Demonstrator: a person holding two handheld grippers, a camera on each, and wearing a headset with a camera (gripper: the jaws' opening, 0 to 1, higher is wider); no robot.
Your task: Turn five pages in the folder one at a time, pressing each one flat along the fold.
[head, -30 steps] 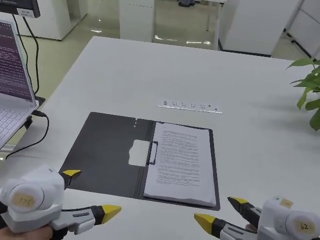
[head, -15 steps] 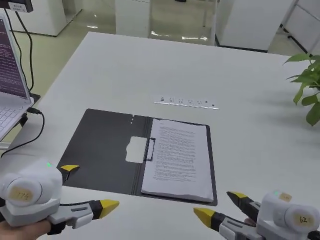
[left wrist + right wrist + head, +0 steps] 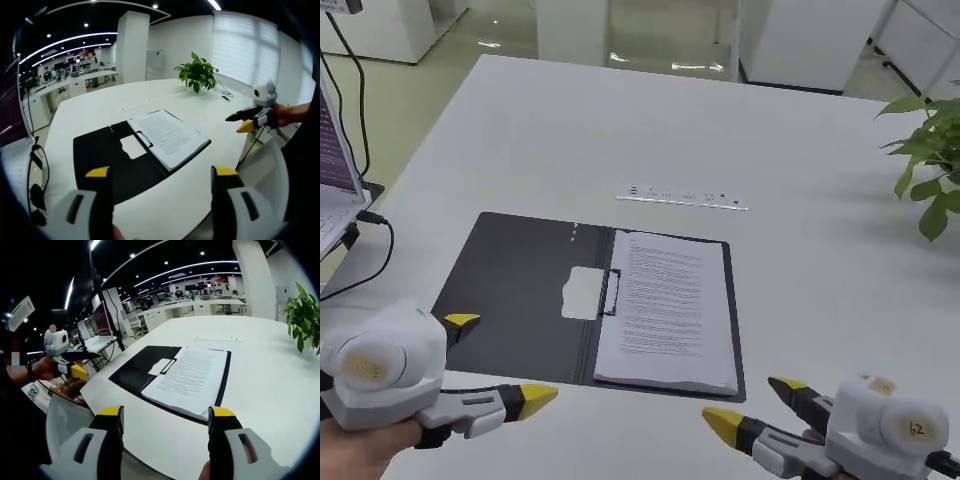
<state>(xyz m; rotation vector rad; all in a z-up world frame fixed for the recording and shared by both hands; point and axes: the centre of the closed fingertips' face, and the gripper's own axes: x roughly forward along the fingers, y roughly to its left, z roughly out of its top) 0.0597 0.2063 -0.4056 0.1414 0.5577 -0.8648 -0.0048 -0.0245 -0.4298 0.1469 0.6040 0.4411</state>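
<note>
A black folder (image 3: 510, 290) lies open on the white table, with a stack of printed pages (image 3: 667, 305) clipped to its right half. The same folder (image 3: 112, 160) and pages (image 3: 167, 135) show in the left gripper view, and the folder (image 3: 135, 372) and pages (image 3: 192, 375) in the right gripper view. My left gripper (image 3: 500, 360) hovers open at the near left, just off the folder's front corner. My right gripper (image 3: 755, 400) is open at the near right, in front of the pages. Nothing is between either pair of yellow-tipped jaws.
A strip of sockets (image 3: 680, 197) is set into the table beyond the folder. A laptop (image 3: 335, 170) with a cable (image 3: 370, 250) sits at the left edge. A potted plant (image 3: 925, 170) stands at the right. The table (image 3: 820, 280) is wide and white.
The head camera has shifted, so the folder sits slightly lower-left in the picture. Both grippers stay open in nearly the same places at the front.
</note>
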